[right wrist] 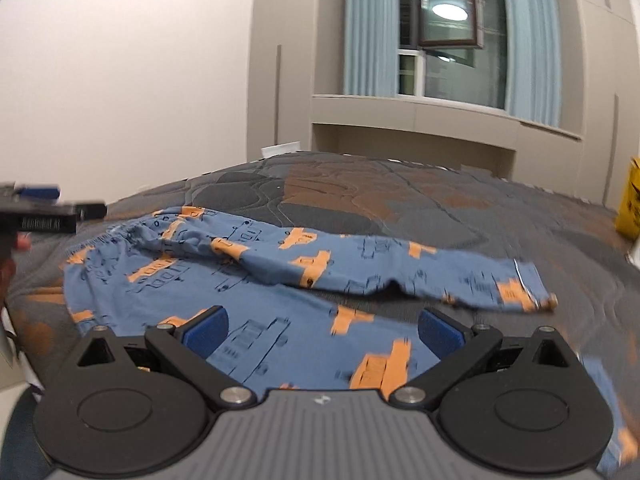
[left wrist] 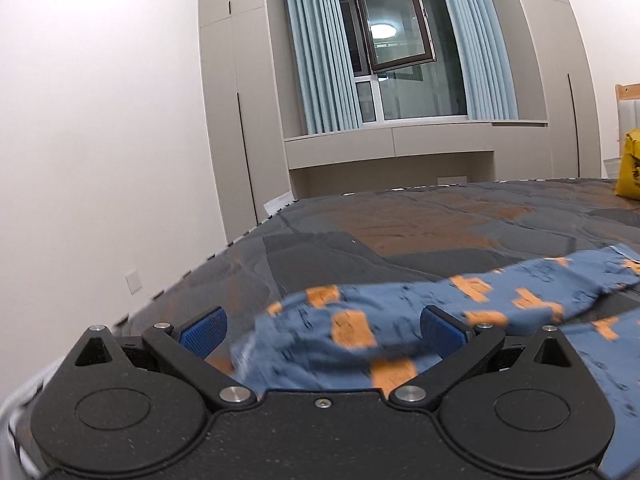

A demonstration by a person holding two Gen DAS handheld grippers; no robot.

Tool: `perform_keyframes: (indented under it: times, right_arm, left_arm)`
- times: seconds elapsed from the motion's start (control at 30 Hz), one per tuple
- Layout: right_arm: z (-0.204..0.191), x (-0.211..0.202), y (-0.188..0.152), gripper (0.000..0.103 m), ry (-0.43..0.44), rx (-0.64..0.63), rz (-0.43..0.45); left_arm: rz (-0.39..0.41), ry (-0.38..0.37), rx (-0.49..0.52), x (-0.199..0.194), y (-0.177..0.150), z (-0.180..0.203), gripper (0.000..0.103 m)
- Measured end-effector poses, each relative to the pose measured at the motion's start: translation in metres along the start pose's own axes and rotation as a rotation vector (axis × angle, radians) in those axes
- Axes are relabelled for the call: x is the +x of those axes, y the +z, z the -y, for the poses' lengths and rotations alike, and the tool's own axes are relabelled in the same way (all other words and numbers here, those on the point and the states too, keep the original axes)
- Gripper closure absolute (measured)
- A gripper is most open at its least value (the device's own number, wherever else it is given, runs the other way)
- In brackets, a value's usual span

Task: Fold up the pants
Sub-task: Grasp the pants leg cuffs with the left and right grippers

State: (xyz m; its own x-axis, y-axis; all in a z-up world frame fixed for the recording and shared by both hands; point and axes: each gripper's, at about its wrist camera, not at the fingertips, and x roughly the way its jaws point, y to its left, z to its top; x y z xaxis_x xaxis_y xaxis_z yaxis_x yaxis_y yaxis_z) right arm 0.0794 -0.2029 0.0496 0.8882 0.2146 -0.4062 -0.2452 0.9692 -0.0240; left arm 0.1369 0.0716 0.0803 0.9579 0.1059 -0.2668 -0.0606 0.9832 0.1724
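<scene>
On my left, the left gripper [left wrist: 322, 326] sits low over the waist end of the blue cotton pants with orange truck prints [right wrist: 248, 264], its blue pads spread wide with cloth bunched between them but not pinched. I judge I have it there so the jaws can bite the waistband edge. The pants lie on the dark grey and brown quilted bed [right wrist: 360, 192], one leg stretched off to the right and creased, the other running under my cameras; that splay is why nothing is folded yet. Further right, the right gripper [right wrist: 322, 330] hovers over the near leg, also wide and empty, placed, I think, to take hold partway along. At the far right a yellow bag [right wrist: 630, 208] stands well apart from the cloth.
</scene>
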Motion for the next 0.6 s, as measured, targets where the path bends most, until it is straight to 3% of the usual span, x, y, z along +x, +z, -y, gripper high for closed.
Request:
perform_keyframes:
  times: [0.2,0.3,0.4,0.5,0.6]
  right_arm:
    - [0.021,0.045,0.024,0.0,0.077,-0.109,0.013]
    - [0.035,0.069,0.037,0.0,0.15,-0.161,-0.021]
    - [0.05,0.102,0.043,0.0,0.232,-0.243,-0.11]
    - [0.061,0.132,0.041,0.0,0.204,-0.352,-0.172]
    - [0.081,0.159,0.053,0.0,0.204,-0.33,-0.171]
  left_arm:
    - [-0.04,0.002,0.113,0.057,0.024,-0.016,0.0]
    - [-0.076,-0.048,0.161,0.089,0.033,-0.025,0.0]
    - [-0.146,-0.115,0.203,0.129,0.039,-0.036,0.0]
    - [-0.233,-0.171,0.229,0.169,0.04,-0.049,0.0]
    - [-0.291,-0.209,0.236,0.207,0.04,-0.061,0.0]
